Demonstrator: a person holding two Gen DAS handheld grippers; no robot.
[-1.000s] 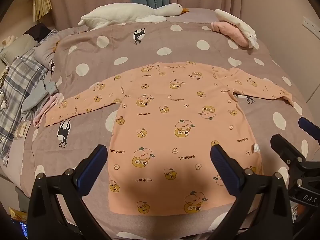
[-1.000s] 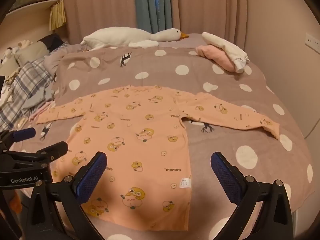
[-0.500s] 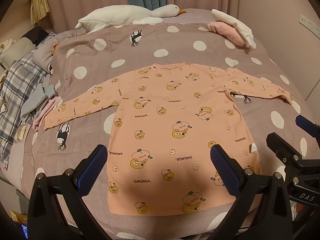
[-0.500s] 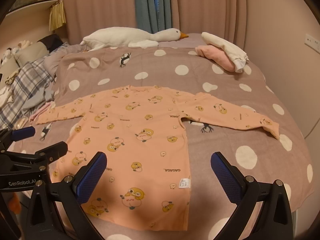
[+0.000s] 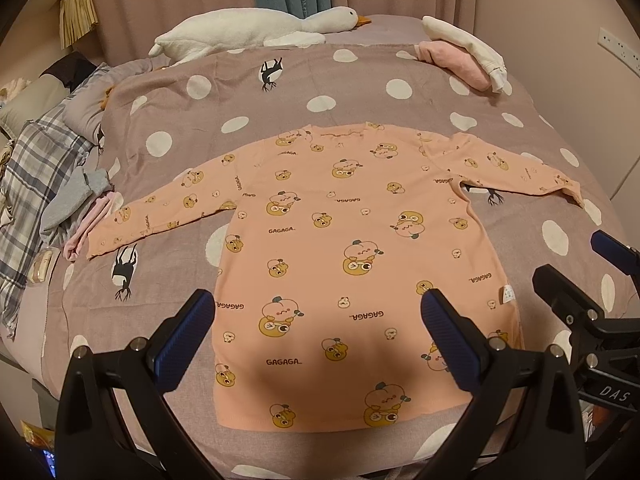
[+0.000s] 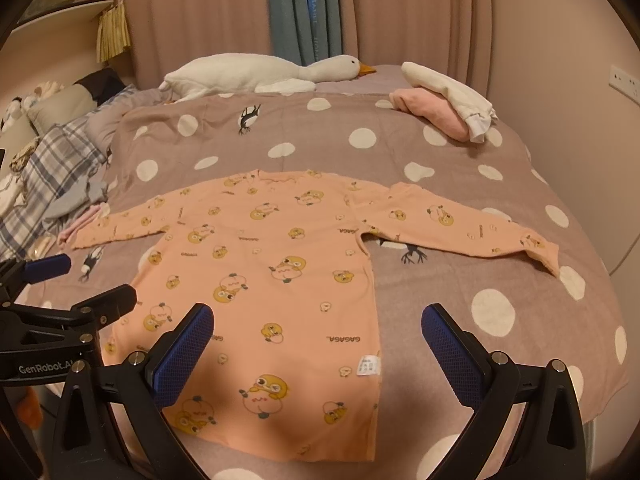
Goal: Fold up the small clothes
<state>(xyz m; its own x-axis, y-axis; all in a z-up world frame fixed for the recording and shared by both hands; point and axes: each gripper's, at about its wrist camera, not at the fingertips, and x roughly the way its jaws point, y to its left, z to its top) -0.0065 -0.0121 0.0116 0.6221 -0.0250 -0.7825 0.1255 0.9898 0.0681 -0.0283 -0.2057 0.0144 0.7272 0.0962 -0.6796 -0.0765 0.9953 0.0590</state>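
Note:
A small peach long-sleeved shirt (image 5: 352,248) with cartoon prints lies flat on the dotted mauve bedspread (image 5: 280,92), hem toward me and both sleeves spread out. My left gripper (image 5: 318,322) hangs open above the hem, holding nothing. In the right wrist view the same shirt (image 6: 260,272) fills the middle, its right sleeve (image 6: 472,228) reaching toward the bed's right side. Over the shirt's lower right edge my right gripper (image 6: 318,338) is open and empty. Each gripper appears at the edge of the other's view.
A white goose plush (image 5: 256,34) lies at the head of the bed. Folded pink and white clothes (image 5: 464,60) sit at the far right. A heap of plaid and grey garments (image 5: 44,176) lines the left side. A wall (image 5: 580,20) runs along the right.
Both views have pulled back and up slightly, so the shirt sits a little lower and smaller. The shirt has not moved; both grippers remain open.

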